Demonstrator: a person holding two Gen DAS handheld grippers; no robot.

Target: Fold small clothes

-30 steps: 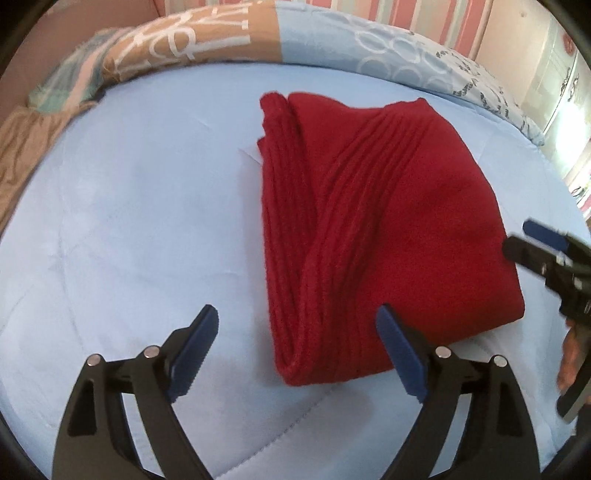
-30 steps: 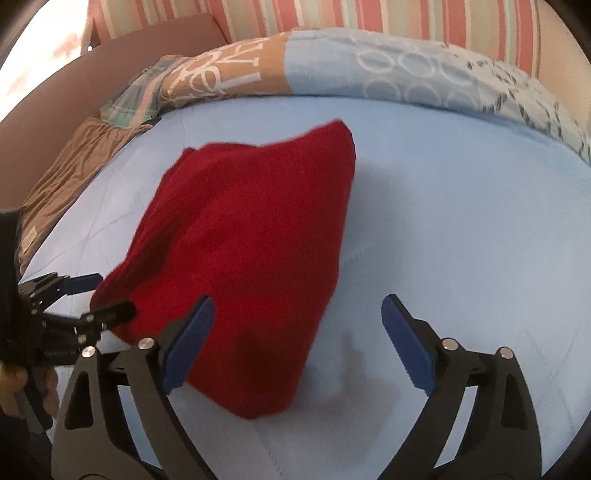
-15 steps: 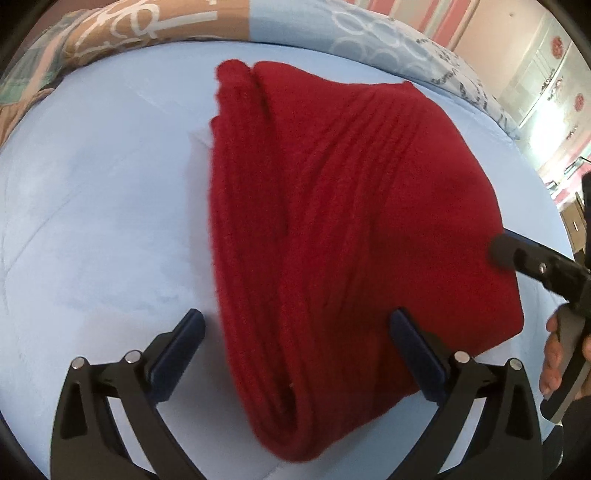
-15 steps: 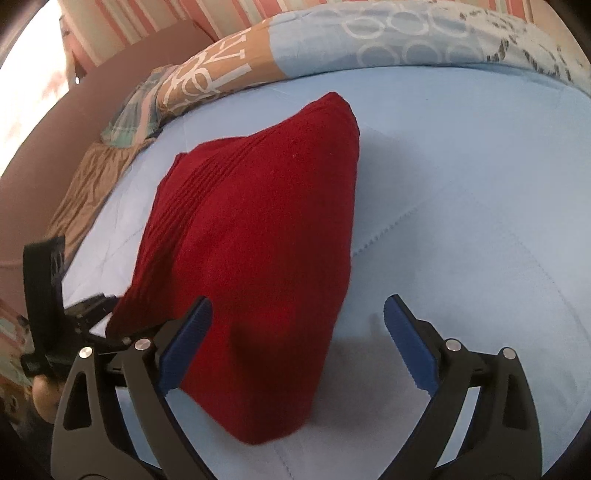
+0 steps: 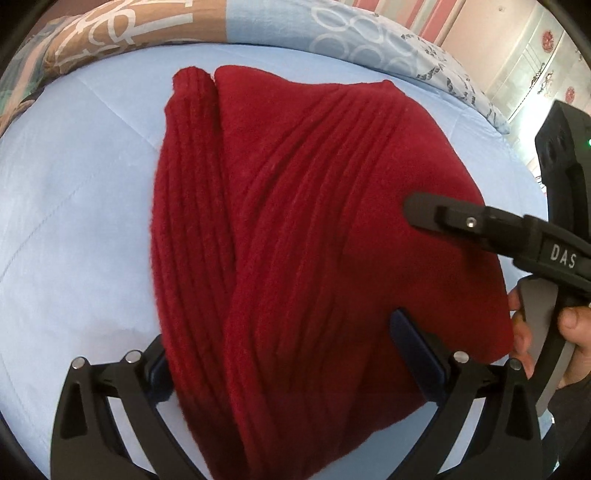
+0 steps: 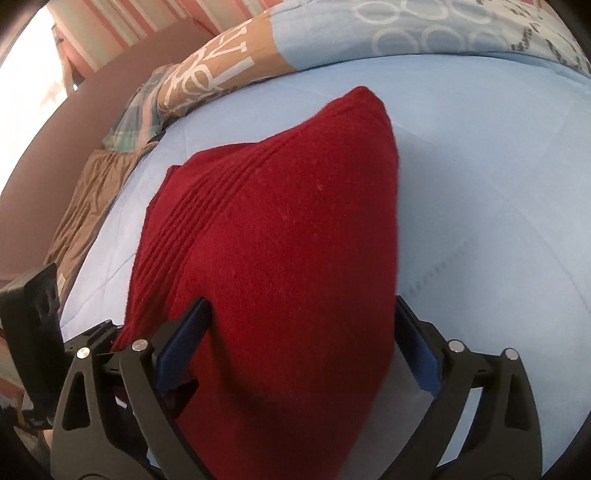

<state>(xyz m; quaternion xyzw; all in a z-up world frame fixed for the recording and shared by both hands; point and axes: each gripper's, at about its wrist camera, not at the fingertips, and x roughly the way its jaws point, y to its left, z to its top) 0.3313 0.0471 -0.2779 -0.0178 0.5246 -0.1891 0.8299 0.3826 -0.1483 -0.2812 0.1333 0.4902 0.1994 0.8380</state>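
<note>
1. Red knit garment (image 5: 314, 240), folded with ribbed bands showing, lies on light blue bed sheet (image 5: 74, 184); same garment in right wrist view (image 6: 277, 258), pointed far corner toward patterned quilt (image 6: 229, 74).
2. Left gripper (image 5: 280, 358) jaws spread wide, straddling near edge of garment; left pad at the fold's left side, right pad (image 5: 413, 350) on top of fabric. No squeeze seen.
3. Right gripper (image 6: 295, 347) jaws wide apart too, near end of garment between the blue pads (image 6: 184, 343); pads not pressing it together.
4. Right gripper also seen from left view (image 5: 480, 229), finger over garment's right side; hand (image 5: 569, 343) on its handle.
5. Striped wall (image 6: 110, 29) behind bed.
</note>
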